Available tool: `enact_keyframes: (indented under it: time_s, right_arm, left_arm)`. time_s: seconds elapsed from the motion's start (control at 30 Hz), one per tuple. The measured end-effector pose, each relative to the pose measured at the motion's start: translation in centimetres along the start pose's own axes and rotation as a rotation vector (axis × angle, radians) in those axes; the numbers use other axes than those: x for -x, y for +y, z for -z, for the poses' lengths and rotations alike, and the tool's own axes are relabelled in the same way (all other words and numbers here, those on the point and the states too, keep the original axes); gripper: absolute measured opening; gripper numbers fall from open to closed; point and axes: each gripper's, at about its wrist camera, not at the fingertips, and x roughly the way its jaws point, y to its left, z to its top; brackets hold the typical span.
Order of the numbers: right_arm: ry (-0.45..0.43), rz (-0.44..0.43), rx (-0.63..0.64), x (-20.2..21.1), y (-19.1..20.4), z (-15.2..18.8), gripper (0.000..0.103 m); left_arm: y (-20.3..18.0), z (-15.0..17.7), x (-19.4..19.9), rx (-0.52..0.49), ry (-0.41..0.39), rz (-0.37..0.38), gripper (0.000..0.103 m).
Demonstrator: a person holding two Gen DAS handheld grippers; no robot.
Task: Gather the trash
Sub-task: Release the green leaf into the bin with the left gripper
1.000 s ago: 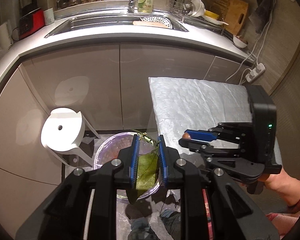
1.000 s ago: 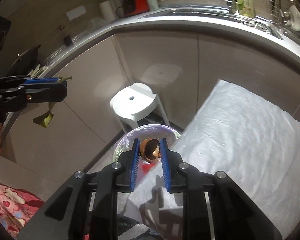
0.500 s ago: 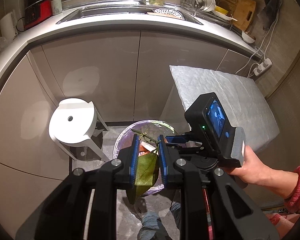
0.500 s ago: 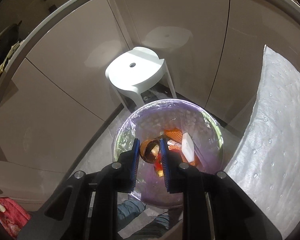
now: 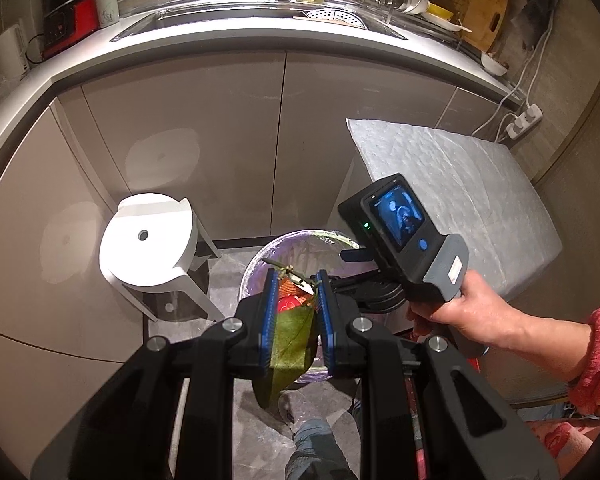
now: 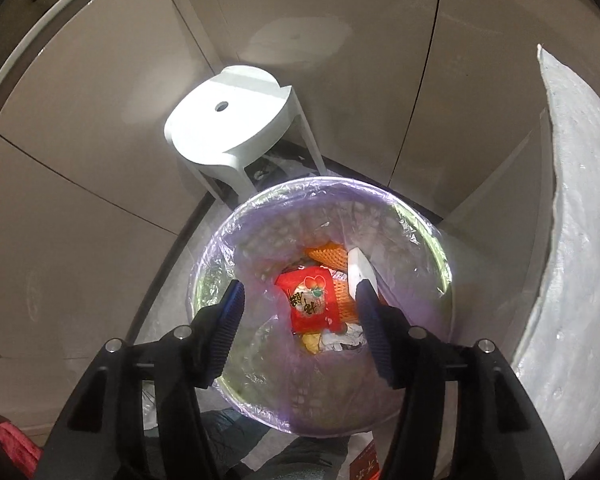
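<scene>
We see our left gripper (image 5: 294,280) closed on a green leaf (image 5: 288,344), pointing down over the trash bin (image 6: 220,236). Our right gripper (image 6: 300,292) stands wide open and empty above the bin. Only the right wrist view shows the red wrapper (image 6: 310,300) inside; only the left shows our right hand (image 5: 456,312) and, farther, the countertop (image 5: 220,36).

The left gripper (image 5: 294,312) hangs above the trash bin (image 5: 256,264), its blue pads closed on a green leaf (image 5: 290,344). The right gripper (image 6: 300,312) points down into the bin, jaws spread wide and empty.
</scene>
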Motion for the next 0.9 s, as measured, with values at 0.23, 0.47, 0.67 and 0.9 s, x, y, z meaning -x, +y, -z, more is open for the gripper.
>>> enact_keyframes:
  time_s: [0.23, 0.47, 0.67, 0.9]
  right_arm:
    - [-0.169, 0.02, -0.043, 10.6, -1.5, 1.8, 0.08]
    - [-0.288, 0.116, -0.079, 21.2, -3.0, 5.4, 0.089]
    - [-0.314, 0.173, -0.128, 25.6, -4.4, 6.8, 0.091]
    - [-0.294, 0.177, -0.166, 26.8, -5.0, 7.6, 0.091]
  left_arm:
    - [-1.0, 0.1, -3.3, -0.033, 0.036, 0.043, 0.019]
    - [-2.8, 0.8, -9.3, -0.08, 0.105, 0.09, 0.019]
    - [-4.0, 2.5, -17.5, -0.108, 0.223, 0.111, 0.019]
    - [-4.6, 5.4, -27.0, -0.126, 0.371, 0.108, 0.019]
